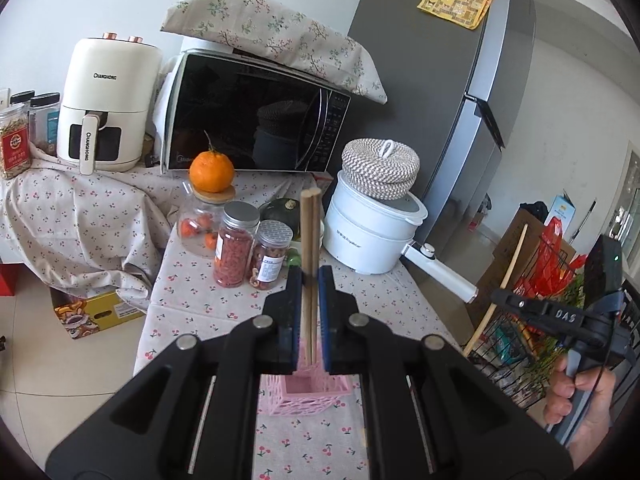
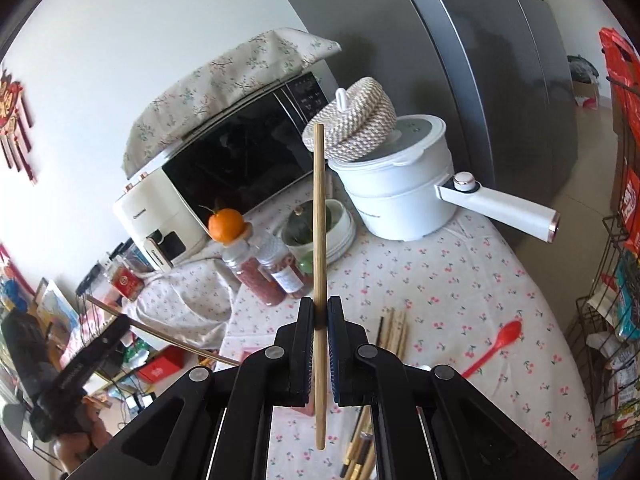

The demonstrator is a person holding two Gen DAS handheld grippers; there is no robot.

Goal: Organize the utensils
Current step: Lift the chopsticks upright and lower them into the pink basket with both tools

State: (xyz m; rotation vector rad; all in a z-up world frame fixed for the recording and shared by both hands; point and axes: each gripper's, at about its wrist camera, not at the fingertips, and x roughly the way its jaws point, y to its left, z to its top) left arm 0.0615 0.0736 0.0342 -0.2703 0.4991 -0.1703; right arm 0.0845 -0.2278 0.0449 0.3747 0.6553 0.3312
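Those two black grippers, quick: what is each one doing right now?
Left gripper: shut on a pair of brown wooden chopsticks, above the pink lattice holder.
Right gripper: shut on a single light wooden chopstick.

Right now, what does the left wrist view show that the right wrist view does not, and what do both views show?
Only the left wrist view shows the pink holder below the left gripper, whose fingers grip a pair of chopsticks with the lower ends at the holder's opening. Only the right wrist view shows the red spoon and loose chopsticks lying on the tablecloth, and the right gripper shut on a single chopstick. Both show the microwave, the white pot and the orange.
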